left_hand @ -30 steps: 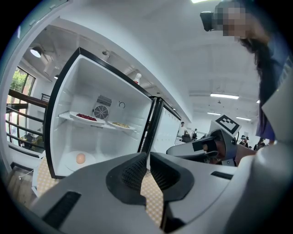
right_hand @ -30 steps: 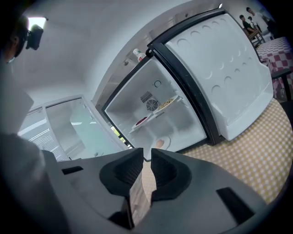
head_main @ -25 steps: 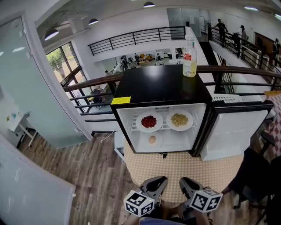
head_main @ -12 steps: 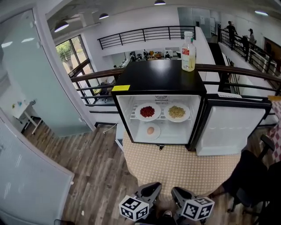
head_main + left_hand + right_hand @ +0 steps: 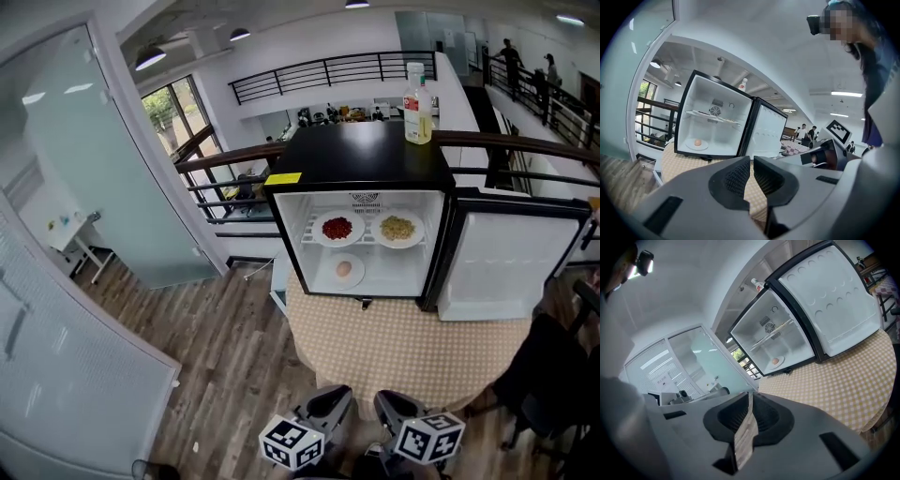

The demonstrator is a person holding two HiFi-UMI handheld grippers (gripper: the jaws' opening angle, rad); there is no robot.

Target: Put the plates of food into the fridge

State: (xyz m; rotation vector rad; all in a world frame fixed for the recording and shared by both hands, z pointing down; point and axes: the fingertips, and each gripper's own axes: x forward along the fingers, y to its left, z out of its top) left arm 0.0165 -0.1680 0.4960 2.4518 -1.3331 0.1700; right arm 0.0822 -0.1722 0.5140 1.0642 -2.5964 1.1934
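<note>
You are holding the left hand-held gripper (image 5: 751, 164) low, off the near edge of the counter (image 5: 394, 347), and its jaws are sitting almost together, with only a thin slit showing between the ribbed pads and nothing caught in it. You are keeping the right hand-held gripper (image 5: 751, 401) just beside it, and its jaws are drawing in to the same narrow slit, also gripping nothing and touching nothing. Both are pointing toward the fridge (image 5: 361, 155), which is standing at the far edge of the checkered counter with its door (image 5: 506, 272) swinging wide to the right. The plates are sitting inside it, well apart from both hand-held grippers: the plate of red food (image 5: 337, 228) is resting on the left of the wire shelf (image 5: 366, 242), the plate of yellow food (image 5: 397, 228) is lying just beside it on the right, and a third plate (image 5: 344, 270), carrying one pale round piece, is sitting on the fridge floor below them. A bottle (image 5: 416, 91) is standing upright at the far right corner of the fridge top.
</note>
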